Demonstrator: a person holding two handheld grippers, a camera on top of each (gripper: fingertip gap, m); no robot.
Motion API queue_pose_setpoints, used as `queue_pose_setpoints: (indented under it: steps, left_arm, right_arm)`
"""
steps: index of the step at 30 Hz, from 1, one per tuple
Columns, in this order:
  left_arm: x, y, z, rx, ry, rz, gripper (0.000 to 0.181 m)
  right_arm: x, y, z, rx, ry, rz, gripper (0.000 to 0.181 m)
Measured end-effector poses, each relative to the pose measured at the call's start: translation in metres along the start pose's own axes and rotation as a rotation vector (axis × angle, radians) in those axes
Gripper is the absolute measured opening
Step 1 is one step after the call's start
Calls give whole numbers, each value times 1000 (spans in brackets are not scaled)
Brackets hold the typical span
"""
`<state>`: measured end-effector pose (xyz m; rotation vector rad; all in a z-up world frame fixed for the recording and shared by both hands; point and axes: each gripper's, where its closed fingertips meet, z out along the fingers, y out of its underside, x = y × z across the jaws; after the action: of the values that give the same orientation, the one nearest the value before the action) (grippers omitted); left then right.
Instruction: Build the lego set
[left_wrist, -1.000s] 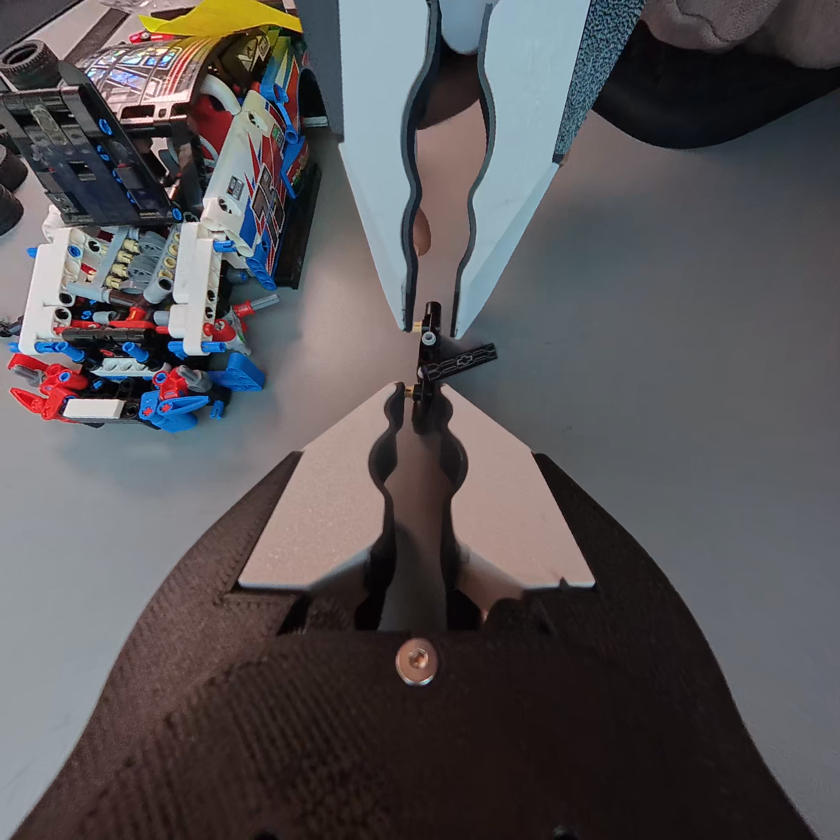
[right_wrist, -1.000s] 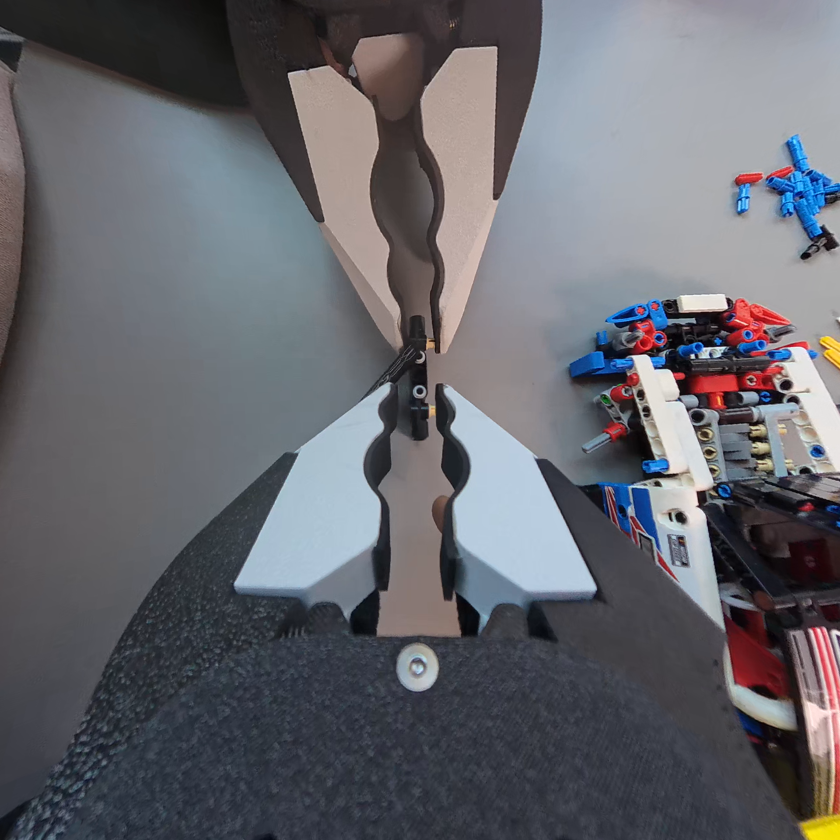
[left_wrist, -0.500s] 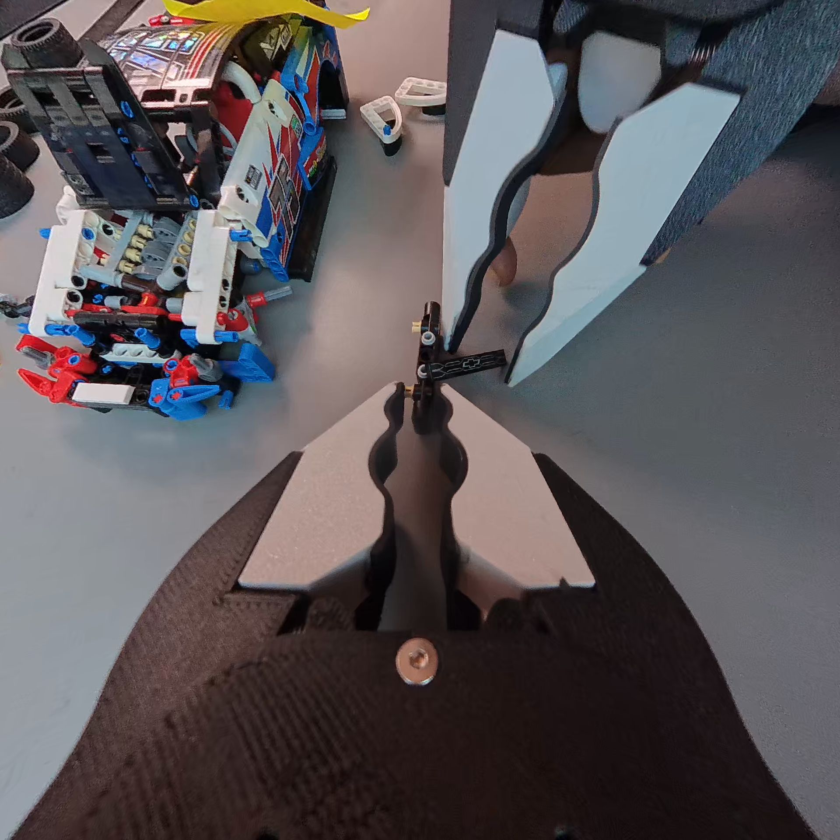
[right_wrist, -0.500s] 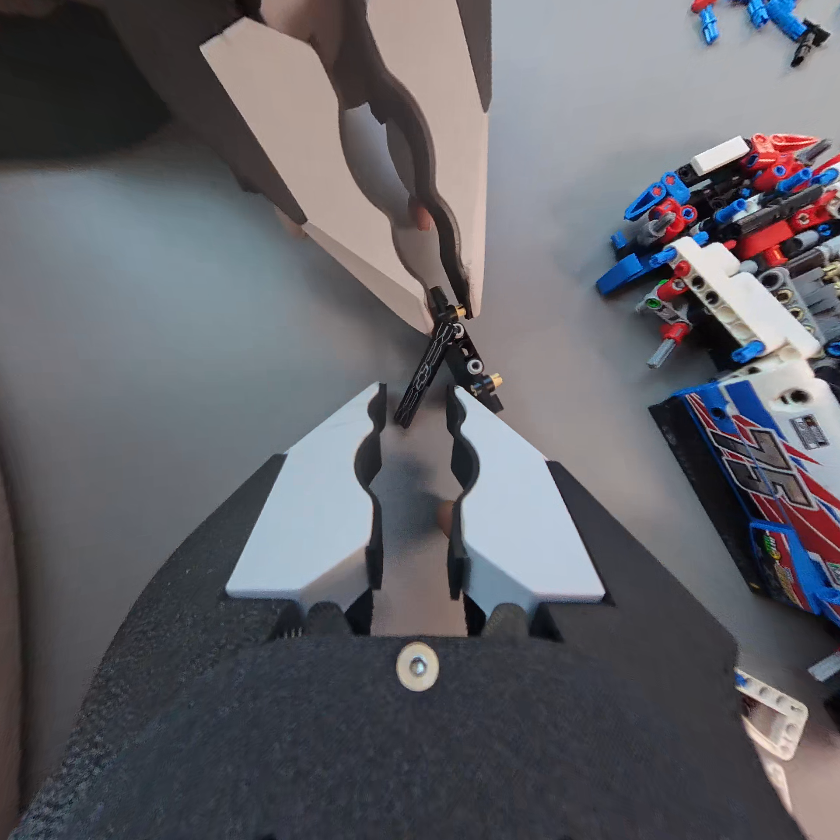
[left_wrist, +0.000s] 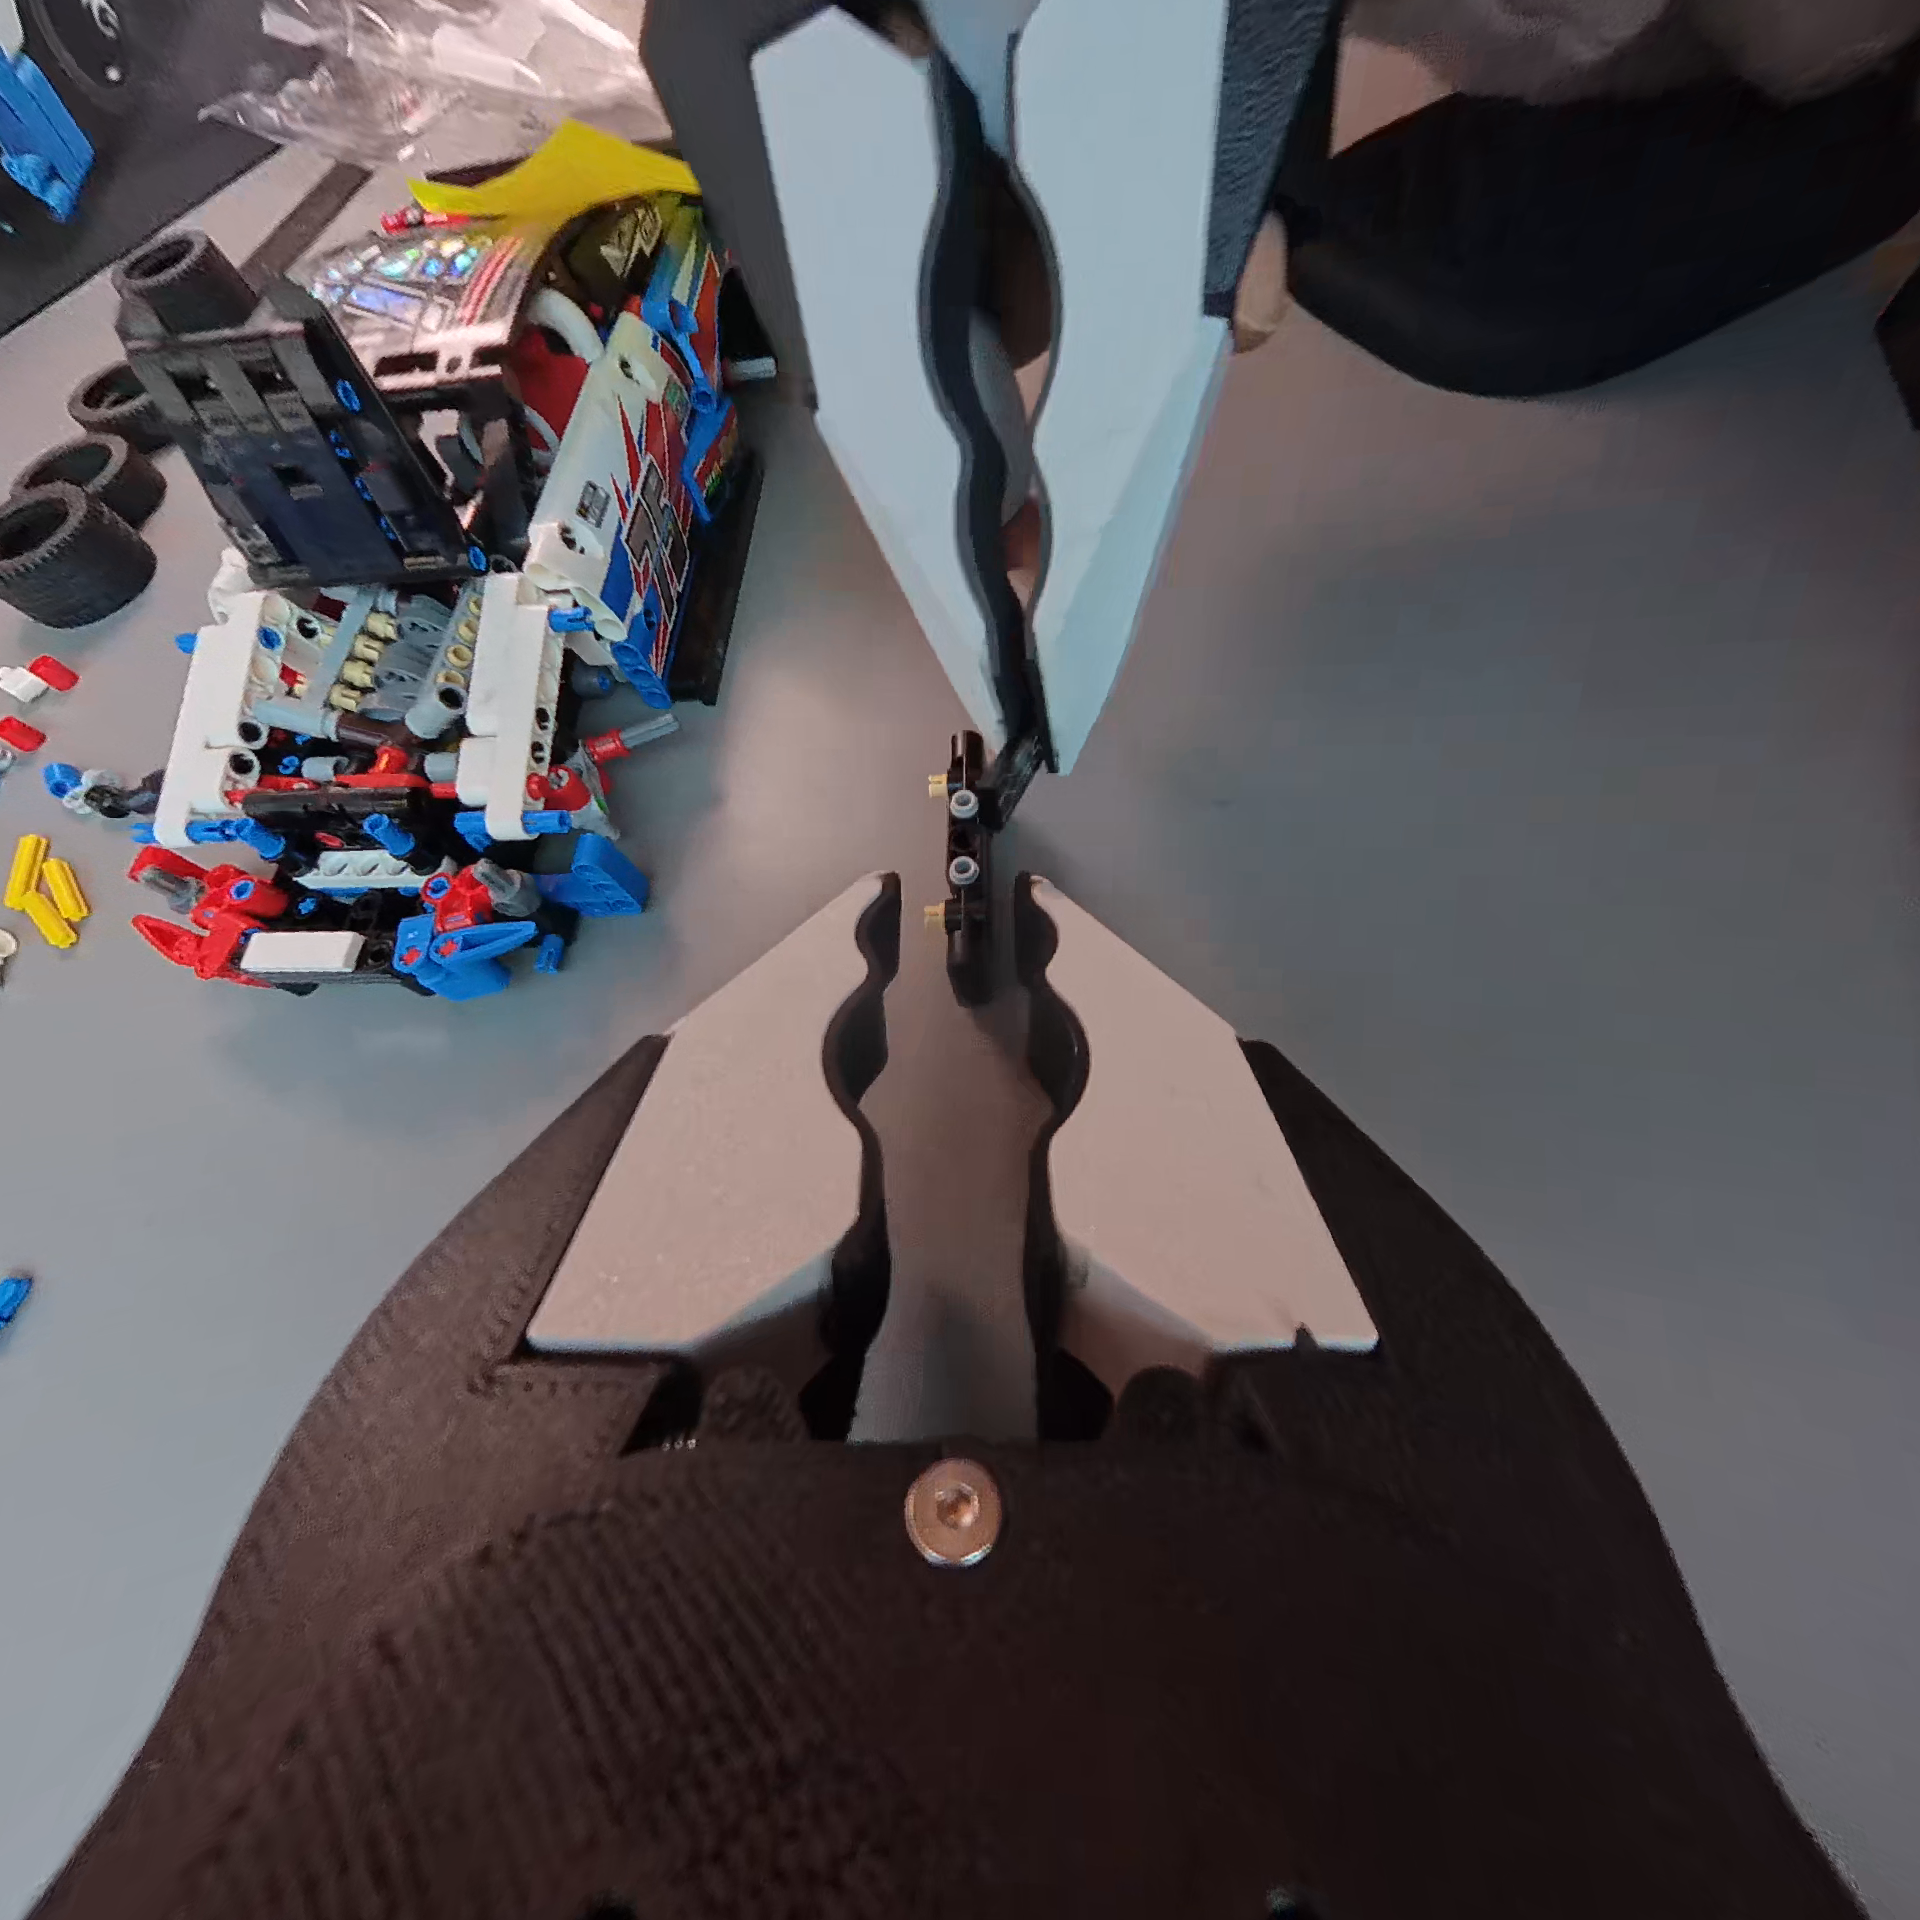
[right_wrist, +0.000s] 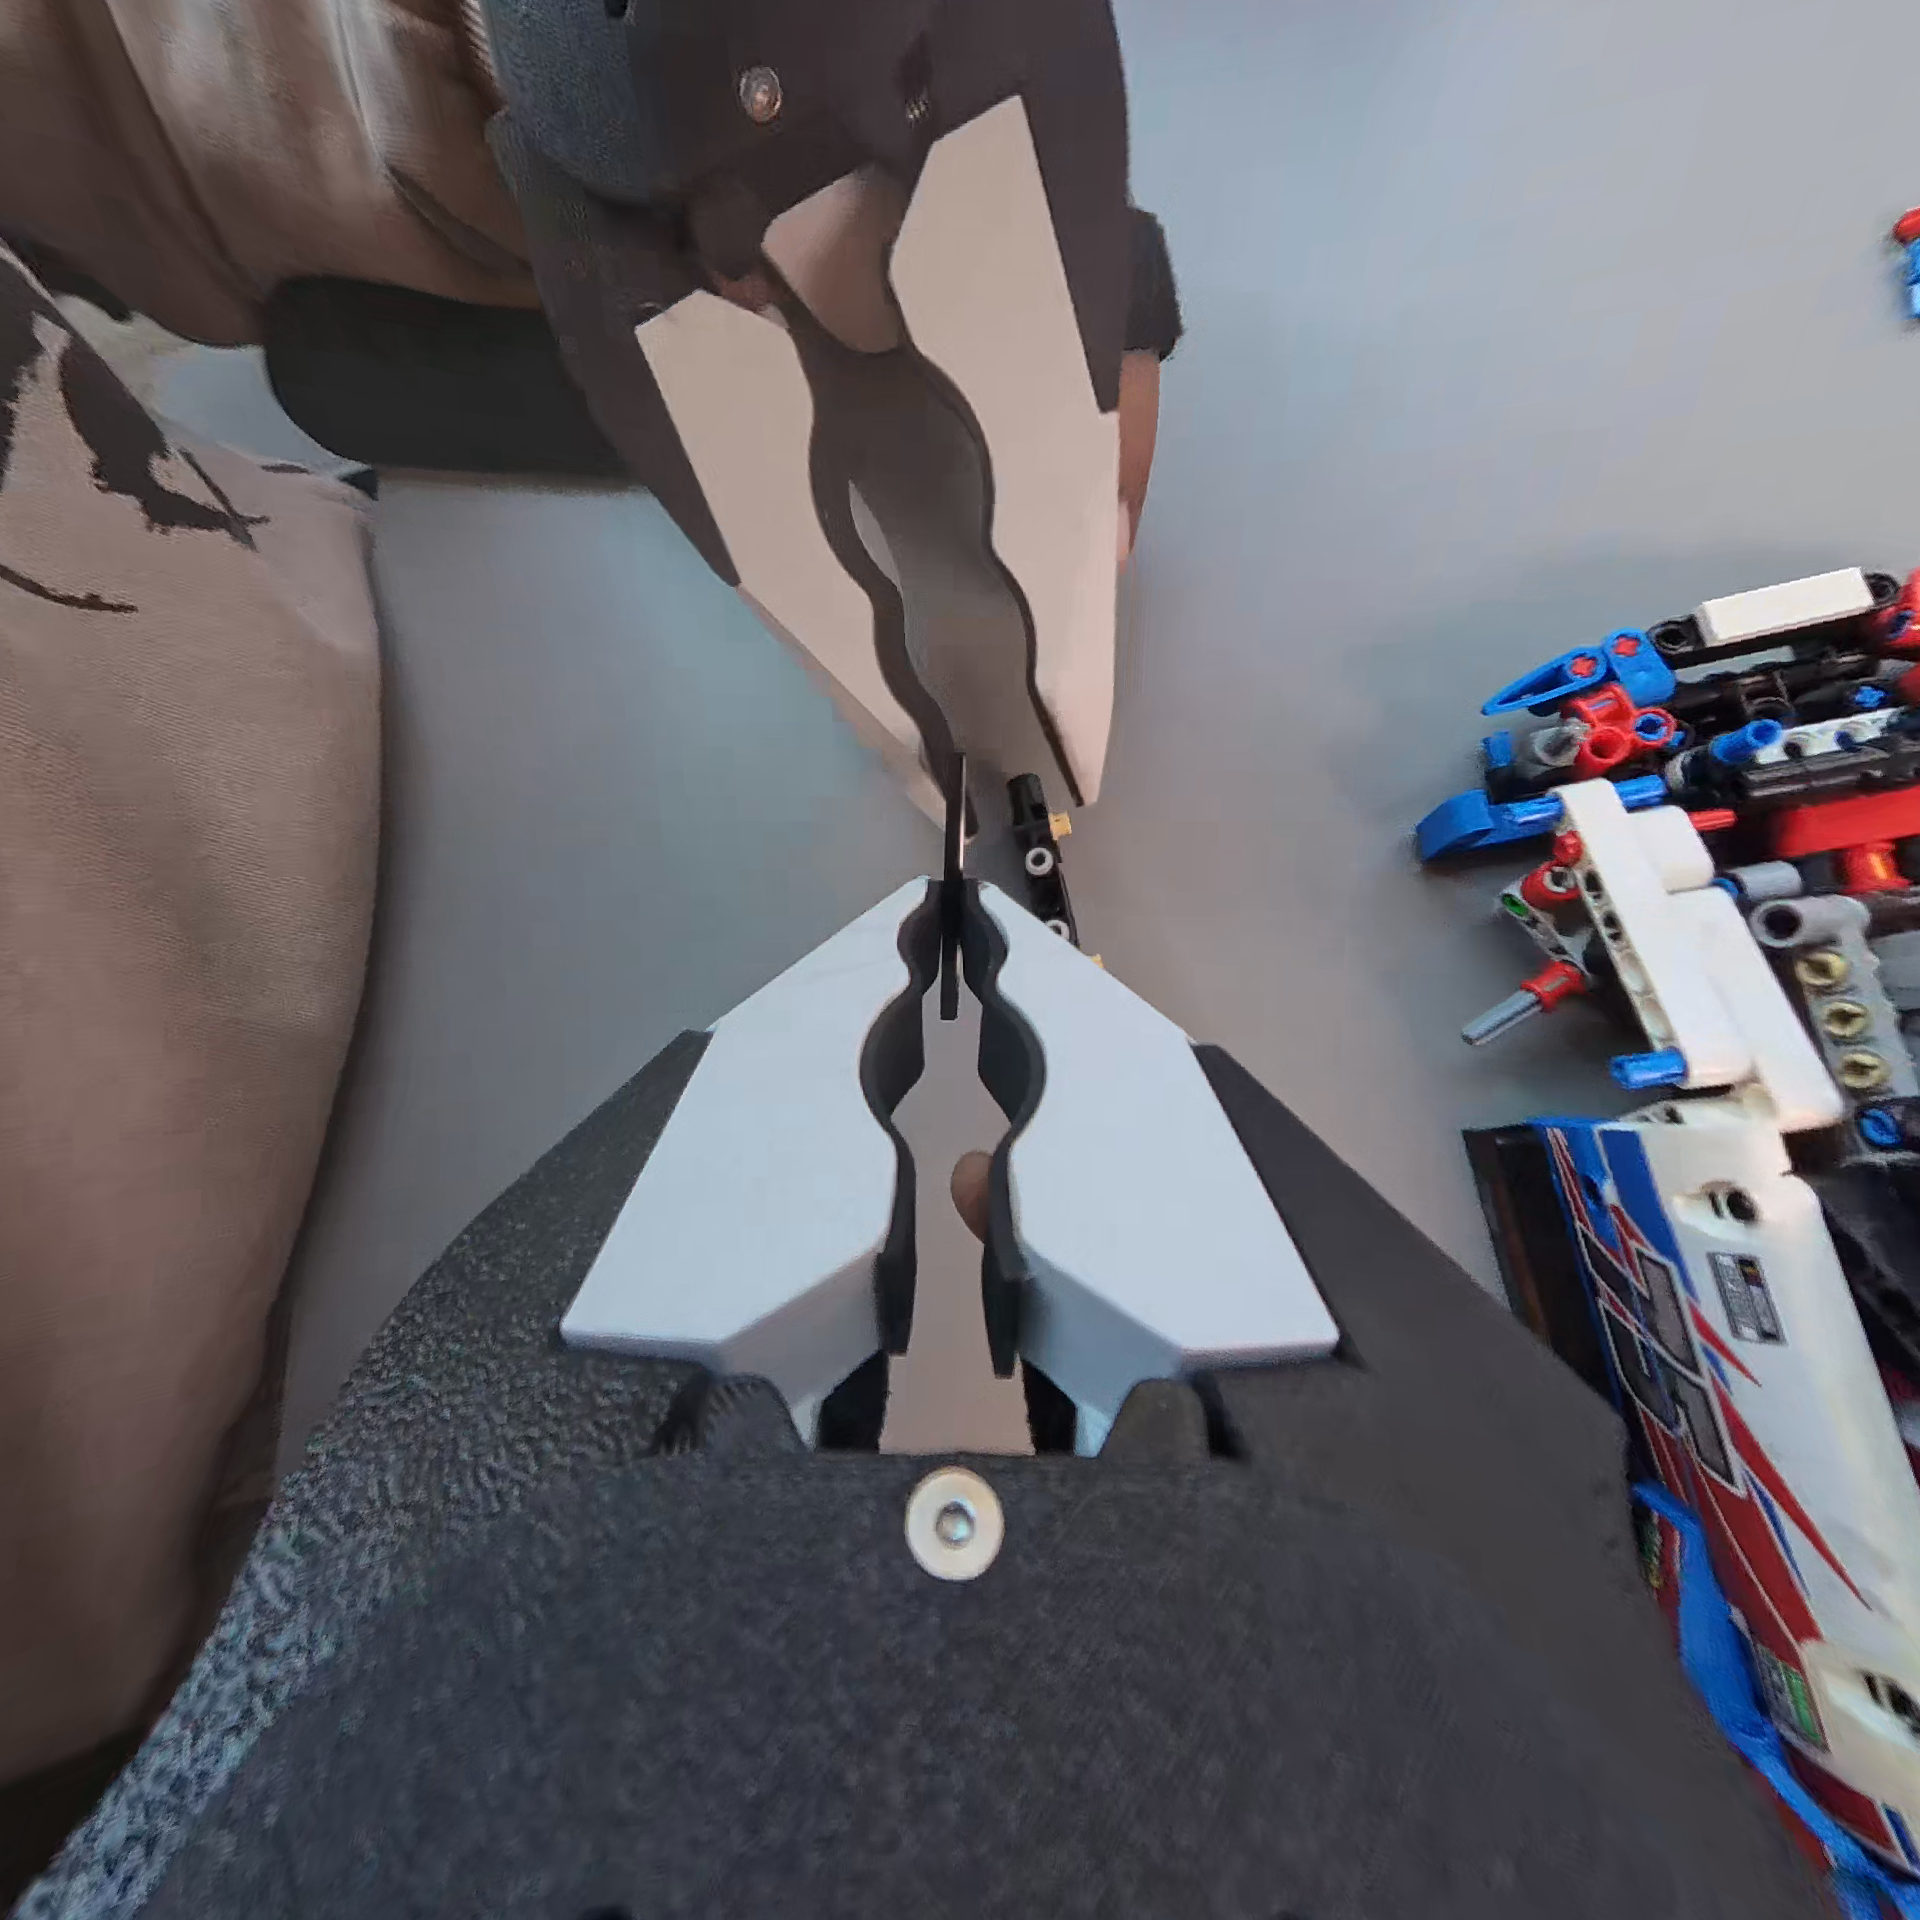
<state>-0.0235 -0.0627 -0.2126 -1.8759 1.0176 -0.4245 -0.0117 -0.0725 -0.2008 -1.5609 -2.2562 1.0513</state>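
A small black assembly hangs between my two grippers: a black beam (left_wrist: 966, 862) with tan and grey pins, joined to a thin flat black tile (left_wrist: 1013, 779). My right gripper (right_wrist: 951, 894) is shut on the tile (right_wrist: 951, 831), seen edge-on. It comes down from the top of the left wrist view (left_wrist: 1029, 748). My left gripper (left_wrist: 956, 894) is open, with the beam's lower end between its fingers, close to the right-hand one. It also shows in the right wrist view (right_wrist: 1008, 795), with the beam (right_wrist: 1039, 857) beside it. The half-built race car (left_wrist: 416, 675) lies on the grey table (left_wrist: 1455, 935).
The car also fills the right edge of the right wrist view (right_wrist: 1714, 935). Black tyres (left_wrist: 73, 551), yellow pins (left_wrist: 47, 894), a clear bag (left_wrist: 416, 73) and yellow paper (left_wrist: 561, 182) lie at the left. A person's beige sleeve (right_wrist: 156, 831) is at the left. My left and right fingertips are right by each other.
My left gripper has opened and no longer clamps the beam. My right gripper, open half a second ago, has shut on the flat tile.
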Motion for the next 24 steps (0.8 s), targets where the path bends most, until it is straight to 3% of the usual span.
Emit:
queue_pose_setpoints:
  steps: [1,5,9,11,16,20,24]
  left_arm:
    - [1,-5,-3,33,12,-5,19]
    - [5,-27,-14,169,69,-61,11]
    - [4,-28,-15,178,120,-197,3]
    - [-1,-30,-15,196,169,-380,0]
    - [-13,-30,-17,269,303,-837,1]
    - [-14,-32,-16,297,363,-977,1]
    - [-14,-32,-15,304,384,-1023,1]
  right_arm:
    - [-1,-2,-1,0,-50,24,0]
    - [-3,-6,-3,-1,-144,41,0]
    - [-1,-7,-2,23,-114,9,0]
    - [8,-11,-6,76,-25,-40,2]
    - [23,-25,-26,219,375,-327,12]
    - [18,-24,-23,186,520,-441,13]
    - [19,-22,-16,153,515,-440,6]
